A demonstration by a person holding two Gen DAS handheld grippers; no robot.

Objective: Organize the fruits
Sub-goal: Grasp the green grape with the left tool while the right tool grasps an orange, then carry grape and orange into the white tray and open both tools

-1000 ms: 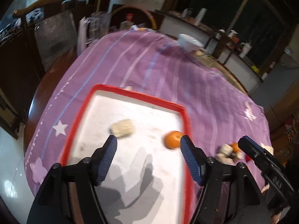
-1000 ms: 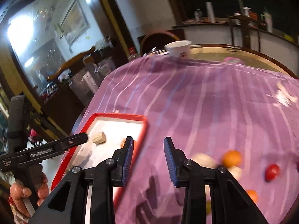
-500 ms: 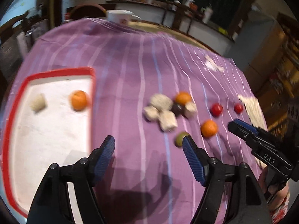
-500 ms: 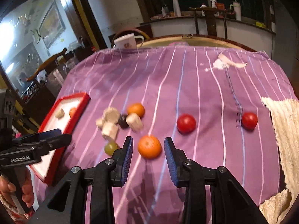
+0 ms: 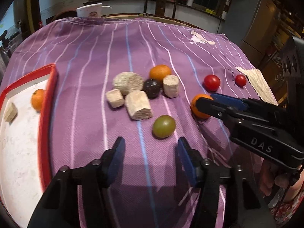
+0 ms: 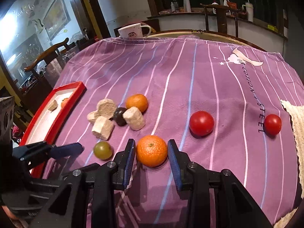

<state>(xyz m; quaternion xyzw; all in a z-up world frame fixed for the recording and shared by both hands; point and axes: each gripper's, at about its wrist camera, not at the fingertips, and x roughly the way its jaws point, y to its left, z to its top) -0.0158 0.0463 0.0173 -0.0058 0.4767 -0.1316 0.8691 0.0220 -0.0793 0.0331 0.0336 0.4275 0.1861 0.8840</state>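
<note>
A near orange lies on the purple cloth between the open jaws of my right gripper; it also shows in the left wrist view. A green fruit lies just ahead of my open, empty left gripper. A second orange, a dark fruit, several beige chunks and two red tomatoes lie on the cloth. The red-rimmed tray at left holds an orange and a beige chunk.
A white mug stands at the table's far edge. A cream knitted mat lies at the right edge. Chairs and a counter with bottles stand beyond the table.
My left gripper has swung from over the tray to the loose fruit and narrowed a little. My right gripper has moved forward around the near orange, jaws wider.
</note>
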